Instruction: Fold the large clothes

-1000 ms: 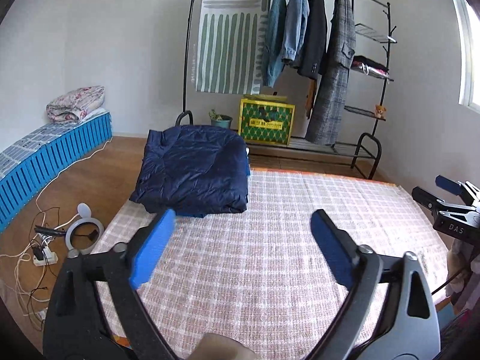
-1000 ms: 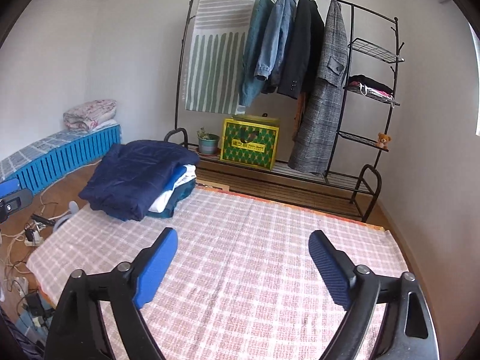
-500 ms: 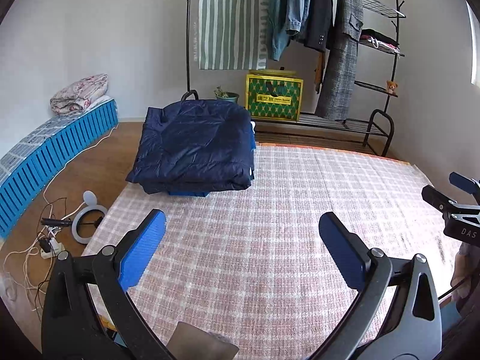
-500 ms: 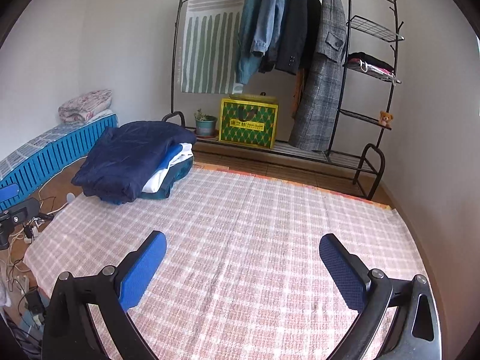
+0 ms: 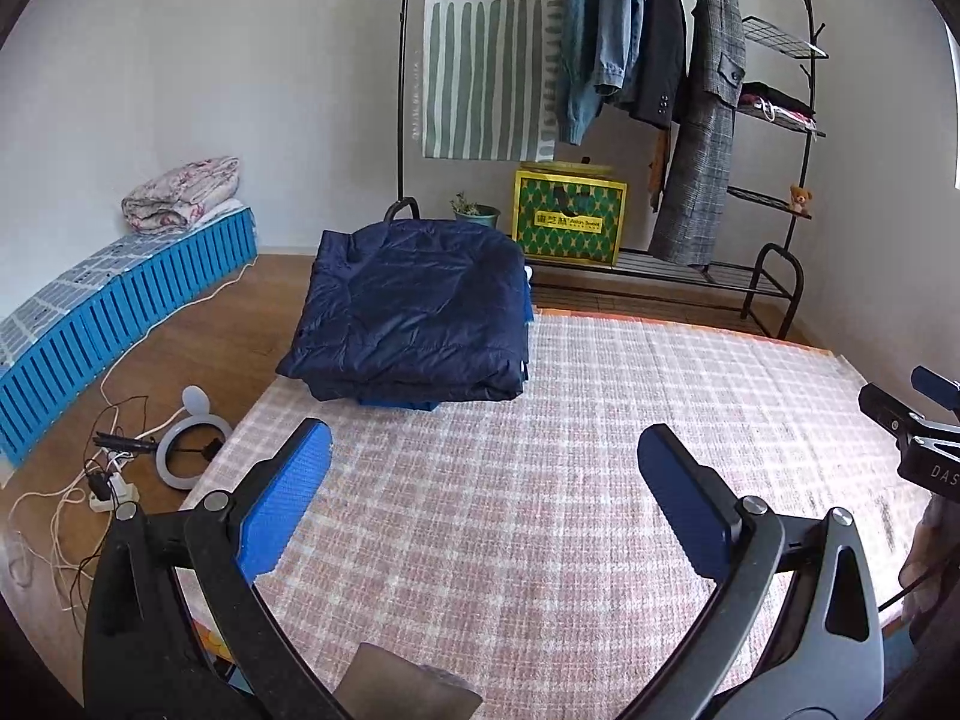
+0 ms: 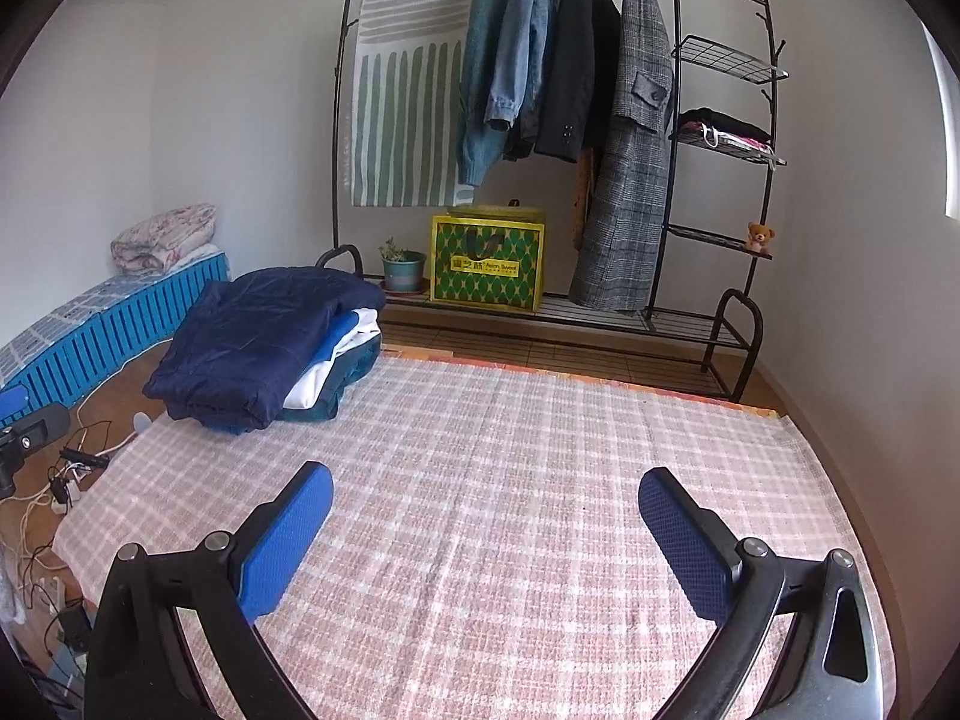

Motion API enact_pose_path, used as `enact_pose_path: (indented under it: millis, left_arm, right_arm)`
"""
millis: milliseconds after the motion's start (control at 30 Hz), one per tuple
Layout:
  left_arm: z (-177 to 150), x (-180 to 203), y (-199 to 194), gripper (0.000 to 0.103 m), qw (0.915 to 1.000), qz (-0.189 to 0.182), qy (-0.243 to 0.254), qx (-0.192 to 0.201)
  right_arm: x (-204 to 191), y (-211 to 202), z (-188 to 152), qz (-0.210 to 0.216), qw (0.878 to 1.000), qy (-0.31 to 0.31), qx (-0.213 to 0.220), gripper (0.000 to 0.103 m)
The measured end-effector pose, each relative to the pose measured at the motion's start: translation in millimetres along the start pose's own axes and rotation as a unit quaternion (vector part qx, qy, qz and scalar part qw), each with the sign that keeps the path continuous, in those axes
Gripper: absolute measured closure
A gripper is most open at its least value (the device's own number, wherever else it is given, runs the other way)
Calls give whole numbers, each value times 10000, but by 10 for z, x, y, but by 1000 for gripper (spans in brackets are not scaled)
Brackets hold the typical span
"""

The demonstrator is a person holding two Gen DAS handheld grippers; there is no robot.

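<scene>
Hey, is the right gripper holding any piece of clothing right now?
No, the right gripper is open over the bare checked mat, and the folded navy jacket lies on the clothes pile far off.

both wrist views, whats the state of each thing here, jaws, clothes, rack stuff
left gripper: jaws open, holding nothing
right gripper: jaws open, holding nothing
navy jacket: folded, on top of the stack
clothes stack: folded, piled at the mat's far left corner
checked mat: spread flat
grey plaid coat: hanging on the rack
denim jackets: hanging
green box: closed, on the rack's bottom shelf
</scene>
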State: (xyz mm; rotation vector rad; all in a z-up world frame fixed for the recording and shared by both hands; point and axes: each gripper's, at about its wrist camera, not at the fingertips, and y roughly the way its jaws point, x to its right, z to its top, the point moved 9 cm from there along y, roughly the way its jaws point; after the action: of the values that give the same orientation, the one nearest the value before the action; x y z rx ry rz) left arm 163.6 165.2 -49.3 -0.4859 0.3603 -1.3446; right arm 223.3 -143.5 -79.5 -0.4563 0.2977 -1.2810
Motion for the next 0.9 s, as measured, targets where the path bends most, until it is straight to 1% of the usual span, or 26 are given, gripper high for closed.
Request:
enact_pose_path:
  millis: [233,467,900]
  left_arm:
    - [30,-59,-26,0,9999,14,-92,42]
    - [42,-79,-31,0,9999,60,-84,63]
    - [51,-78,-57,0,9999,75,-77,79]
  right_arm:
    - [2,24,-7,16,10000,5,-27,0]
    - [-27,20,-16,10,10000,-48,-33,0]
    - [16,13,-14,-29,10000,60,-35,0]
